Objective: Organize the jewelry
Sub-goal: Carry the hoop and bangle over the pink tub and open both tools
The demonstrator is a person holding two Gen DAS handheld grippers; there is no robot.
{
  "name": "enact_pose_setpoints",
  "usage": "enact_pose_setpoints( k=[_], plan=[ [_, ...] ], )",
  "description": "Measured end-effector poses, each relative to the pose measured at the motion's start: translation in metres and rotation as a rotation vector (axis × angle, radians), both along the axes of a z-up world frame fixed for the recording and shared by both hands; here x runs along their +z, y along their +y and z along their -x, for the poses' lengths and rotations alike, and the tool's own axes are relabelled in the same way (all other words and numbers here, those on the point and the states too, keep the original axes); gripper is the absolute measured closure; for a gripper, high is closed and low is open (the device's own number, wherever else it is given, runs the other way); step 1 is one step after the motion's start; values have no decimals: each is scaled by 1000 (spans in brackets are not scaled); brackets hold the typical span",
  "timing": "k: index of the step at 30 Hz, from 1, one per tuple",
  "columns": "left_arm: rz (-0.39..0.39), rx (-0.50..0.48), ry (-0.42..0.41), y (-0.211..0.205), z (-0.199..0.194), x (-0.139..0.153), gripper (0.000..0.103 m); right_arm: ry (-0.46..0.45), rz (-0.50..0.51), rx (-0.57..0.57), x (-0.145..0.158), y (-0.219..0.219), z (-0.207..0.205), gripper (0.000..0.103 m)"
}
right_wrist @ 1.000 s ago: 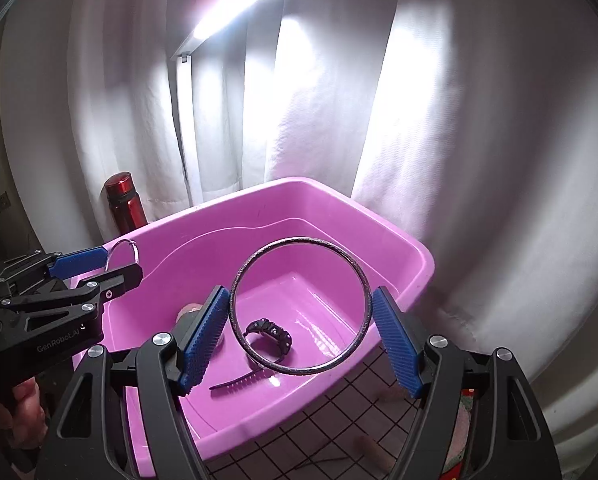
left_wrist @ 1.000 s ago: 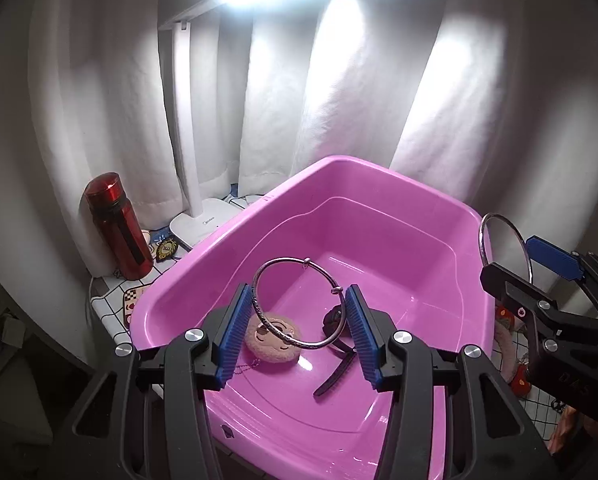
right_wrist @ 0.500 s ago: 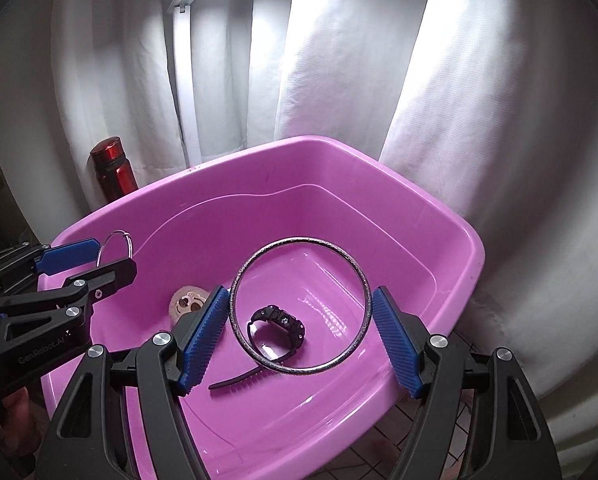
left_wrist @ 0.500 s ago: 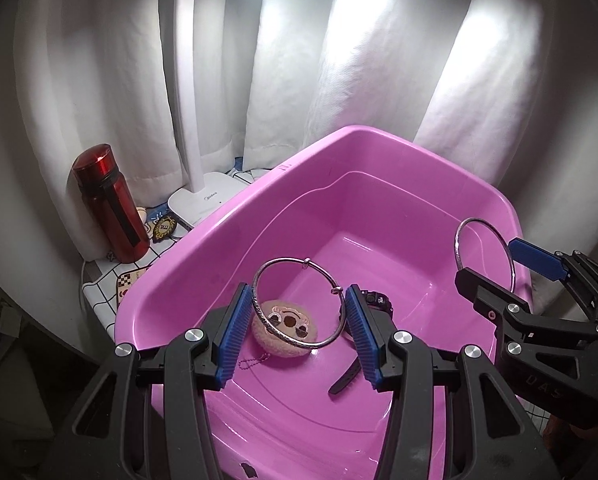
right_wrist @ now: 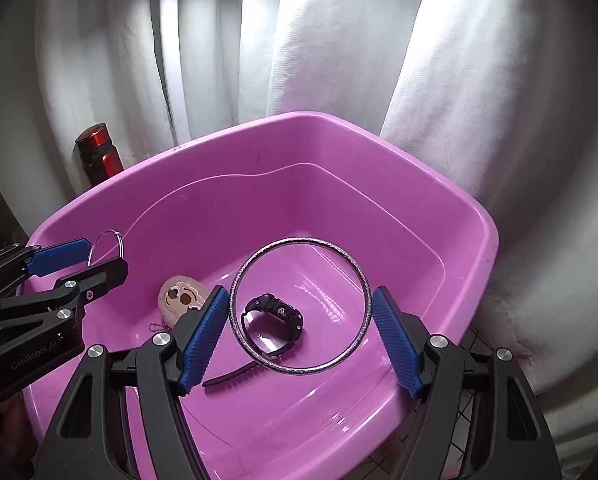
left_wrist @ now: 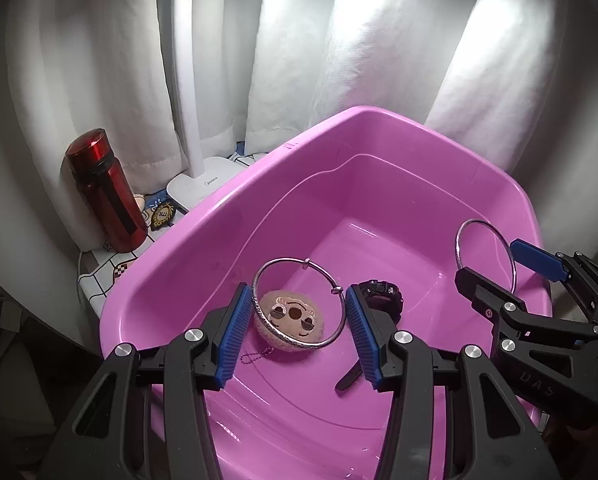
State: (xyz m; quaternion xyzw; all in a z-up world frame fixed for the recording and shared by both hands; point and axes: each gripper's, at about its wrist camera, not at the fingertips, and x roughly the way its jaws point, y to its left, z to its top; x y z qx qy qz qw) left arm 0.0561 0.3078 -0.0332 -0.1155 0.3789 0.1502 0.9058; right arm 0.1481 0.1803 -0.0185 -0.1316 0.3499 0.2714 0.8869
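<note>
A pink plastic tub [left_wrist: 235, 196] [right_wrist: 475, 216] lies below both grippers. On its floor lie a black watch [right_wrist: 277, 312] [left_wrist: 381, 294] and a round beige plush charm [left_wrist: 293, 320] [right_wrist: 179, 298] with a bead chain. My left gripper [left_wrist: 299, 322] [right_wrist: 79, 256] is shut on a thin silver bangle [left_wrist: 299, 264] and holds it above the tub's left part. My right gripper [right_wrist: 299, 330] [left_wrist: 511, 266] is shut on a larger glittery silver bangle [right_wrist: 299, 242] [left_wrist: 485, 224] above the tub's right part.
A red bottle [left_wrist: 107, 192] [right_wrist: 99, 152] and the white base of a desk lamp [left_wrist: 203, 184] stand on a patterned cloth behind the tub's left side. White curtains [left_wrist: 339, 40] hang close behind. Tiled floor [right_wrist: 479, 344] shows to the right.
Both grippers have moved forward and over the tub with their bangles still held. The tub's contents have not moved.
</note>
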Motion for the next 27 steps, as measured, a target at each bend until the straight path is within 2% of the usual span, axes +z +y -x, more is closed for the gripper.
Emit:
enact_pose_setpoints(
  k=[20, 21, 23, 25, 27],
  plan=[
    [-5, 11, 11, -1, -1, -3, 54, 5, 23, -22, -12, -2, 0, 32],
    [-5, 11, 11, -1, -1, -3, 52, 7, 26, -23, -12, -2, -1, 32],
    [5, 12, 5, 0, 0, -2, 42, 15, 29, -23, -12, -1, -2, 32],
    [31, 19, -13, 3, 3, 0, 26, 23, 32, -24, -12, -1, -3, 32],
    [35, 32, -17, 5, 4, 1, 23, 26, 29, -26, -11, -1, -4, 32]
  ],
)
